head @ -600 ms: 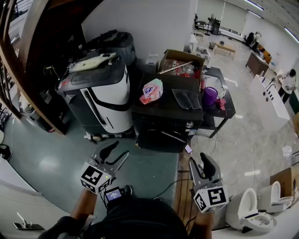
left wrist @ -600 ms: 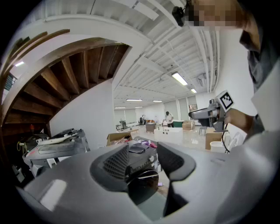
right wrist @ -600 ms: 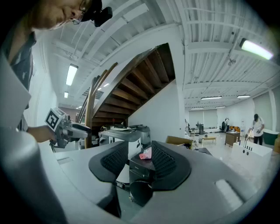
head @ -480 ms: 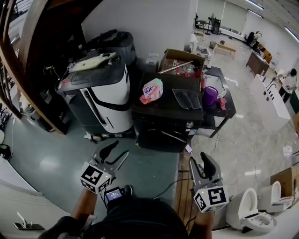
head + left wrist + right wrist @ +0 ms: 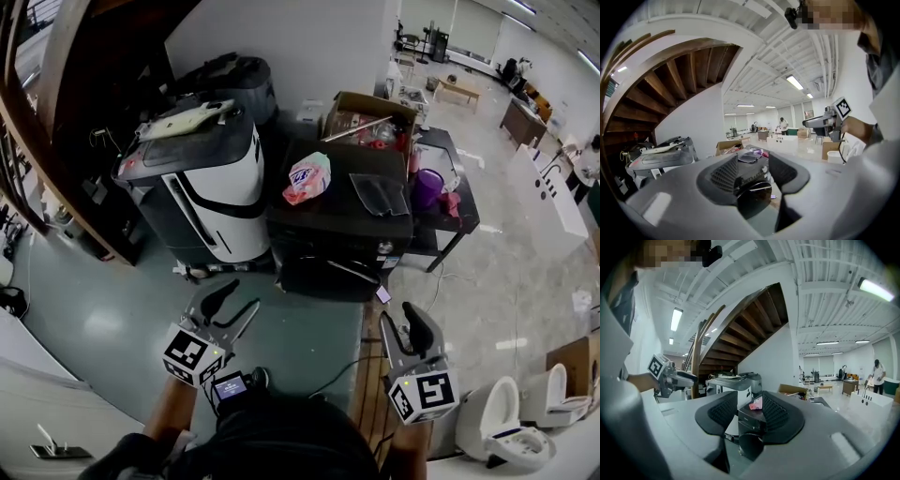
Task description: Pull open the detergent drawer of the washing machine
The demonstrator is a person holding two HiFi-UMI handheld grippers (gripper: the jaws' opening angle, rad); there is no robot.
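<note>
Washer [image 5: 323,274] on the floor ahead, front facing both tools, well apart; drawer too small to pick out; left tool [image 5: 236,298] jaws apart, empty; right tool [image 5: 401,319] likewise, looks slightly nearer.

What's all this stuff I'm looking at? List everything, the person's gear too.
black front-loading washing machine: one, black, centre, by the wall
pink detergent pouch: one, pink, on the machine's top
dark folded bag: one, dark grey, on the top, right of the pouch
white-and-black appliance: one, left of the washing machine
open cardboard box: one, brown, behind the machine
purple plastic jug: one, purple, on the black side table
white toilets: two, white, lower right
wooden staircase: one, brown, far left
left gripper: one, grey, jaws apart, empty
right gripper: one, grey, jaws apart, empty
</note>
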